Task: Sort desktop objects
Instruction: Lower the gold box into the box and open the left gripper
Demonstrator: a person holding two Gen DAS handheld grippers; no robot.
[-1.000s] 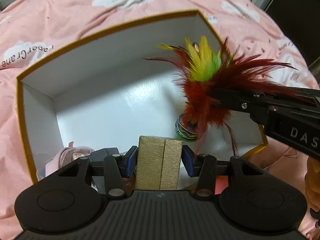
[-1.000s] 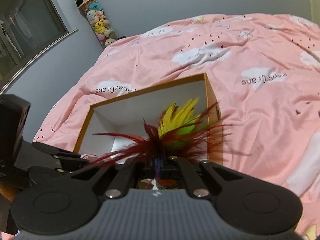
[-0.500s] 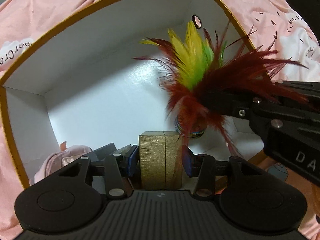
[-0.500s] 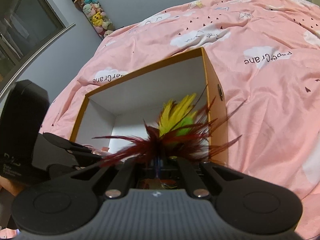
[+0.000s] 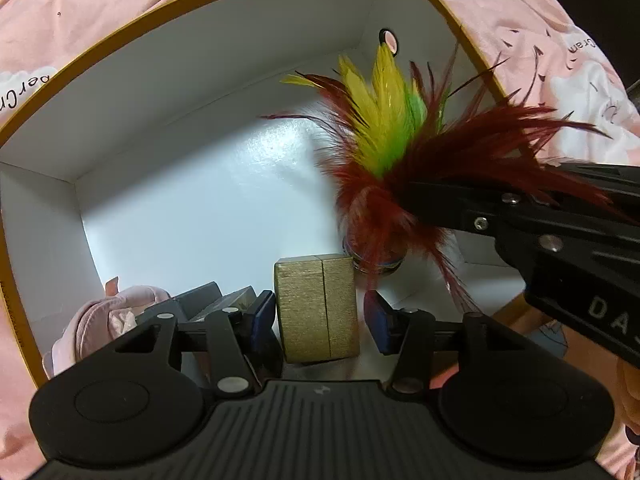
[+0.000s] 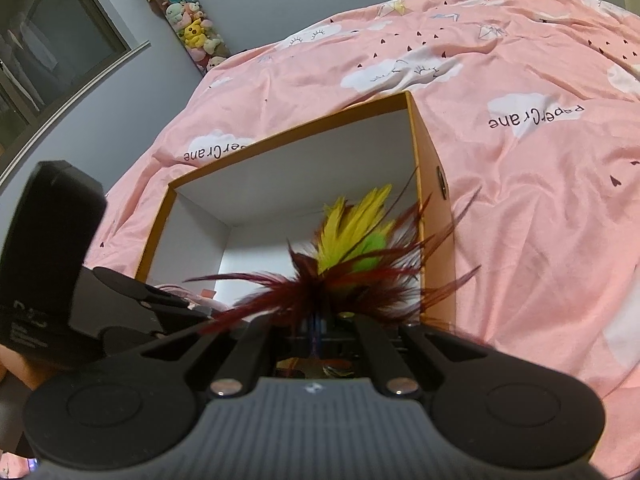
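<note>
An open box with orange rim and white inside [image 5: 240,92] lies on the pink bedspread; it also shows in the right wrist view [image 6: 280,184]. My left gripper [image 5: 320,312] is down inside it around a small gold box [image 5: 318,306], its blue pads slightly off the sides. My right gripper [image 6: 316,320] is shut on a feather shuttlecock [image 6: 352,248], red, yellow and green, held over the box's right part; the shuttlecock also shows in the left wrist view [image 5: 392,152], its round base [image 5: 376,260] low near the box floor.
A pink cloth item [image 5: 104,316] and a dark object [image 5: 200,296] lie in the box's near left corner. Pink cloud-print bedding [image 6: 520,160] surrounds the box. A tube of plush toys [image 6: 188,24] stands by the grey wall.
Both grippers have sunk deeper into the box. The left jaws have opened a little off the gold box. The shuttlecock has come lower toward the box floor.
</note>
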